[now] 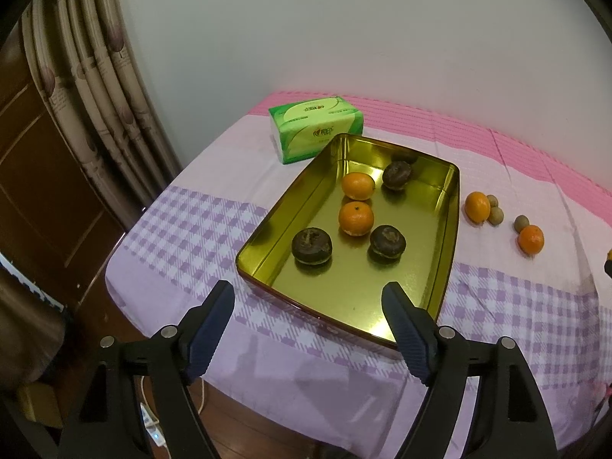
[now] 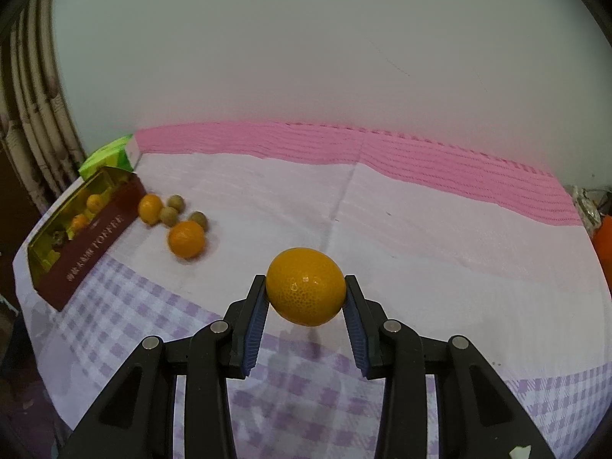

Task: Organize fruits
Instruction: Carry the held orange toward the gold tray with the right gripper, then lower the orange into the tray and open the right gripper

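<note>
Left wrist view: on the far left hangs a pleated curtain (image 1: 95,88) beside a brown wooden door (image 1: 34,176). The table (image 1: 183,229) wears a soft cloth, lilac checks near the front, plain pale pink in the middle, ribbed deep pink at the back. A green tissue pack (image 1: 315,128) of glossy plastic lies just behind the tin (image 1: 267,229), a rectangular metal box with rounded corners and a shiny gold inside. In the tin rest two round oranges (image 1: 355,218) with dimpled peel and three dark brown, wrinkled, flattened fruits (image 1: 311,246). The left claw (image 1: 308,329) hangs over the near rim of the tin, its jaws wide apart with nothing between them; the pads are dark blue and ribbed. To the right of the tin, on the cloth, lie two more oranges (image 1: 477,206) and three small dull-brown round fruits (image 1: 496,215), close together.

Right wrist view: the tin's outer wall (image 2: 91,252) is matte maroon with pale lettering. The right claw (image 2: 306,298) grips one orange (image 2: 306,285) by its two sides, clear above the checked cloth, well apart from the tin. Its peel is smooth, shiny and finely pitted, its shape a little oval.
</note>
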`<state>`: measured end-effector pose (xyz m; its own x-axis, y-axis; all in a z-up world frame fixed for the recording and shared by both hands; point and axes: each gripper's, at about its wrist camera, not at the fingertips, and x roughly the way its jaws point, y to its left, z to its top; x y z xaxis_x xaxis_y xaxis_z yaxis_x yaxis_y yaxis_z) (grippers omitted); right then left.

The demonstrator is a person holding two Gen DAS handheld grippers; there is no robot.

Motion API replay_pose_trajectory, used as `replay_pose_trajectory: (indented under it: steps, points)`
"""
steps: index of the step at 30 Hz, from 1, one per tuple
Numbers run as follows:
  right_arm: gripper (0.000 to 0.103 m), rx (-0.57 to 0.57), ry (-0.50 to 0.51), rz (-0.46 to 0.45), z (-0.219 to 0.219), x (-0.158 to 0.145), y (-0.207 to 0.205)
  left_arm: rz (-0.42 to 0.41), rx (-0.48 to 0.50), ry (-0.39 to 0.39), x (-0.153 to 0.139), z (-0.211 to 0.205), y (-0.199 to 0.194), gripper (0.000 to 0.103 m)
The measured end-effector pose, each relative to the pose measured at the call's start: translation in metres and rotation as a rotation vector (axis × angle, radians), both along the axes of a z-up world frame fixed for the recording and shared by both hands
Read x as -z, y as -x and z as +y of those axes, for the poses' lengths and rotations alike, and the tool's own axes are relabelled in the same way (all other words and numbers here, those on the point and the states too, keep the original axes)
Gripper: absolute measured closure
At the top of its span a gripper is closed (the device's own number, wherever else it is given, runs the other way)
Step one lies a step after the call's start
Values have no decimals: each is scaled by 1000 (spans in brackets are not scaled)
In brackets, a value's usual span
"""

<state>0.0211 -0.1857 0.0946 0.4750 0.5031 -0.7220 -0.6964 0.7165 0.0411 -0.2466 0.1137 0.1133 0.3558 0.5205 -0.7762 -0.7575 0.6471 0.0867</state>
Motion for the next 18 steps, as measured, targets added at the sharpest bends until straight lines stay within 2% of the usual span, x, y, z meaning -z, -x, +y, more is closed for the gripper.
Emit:
replay_pose_trajectory:
  steps: [12, 18]
  points:
    - [67, -139, -40, -21, 52, -32, 40, 13, 3, -3, 1, 2, 1, 21]
    - [67, -229, -83, 5, 89, -46, 57, 3, -2, 0, -1, 6, 4, 19]
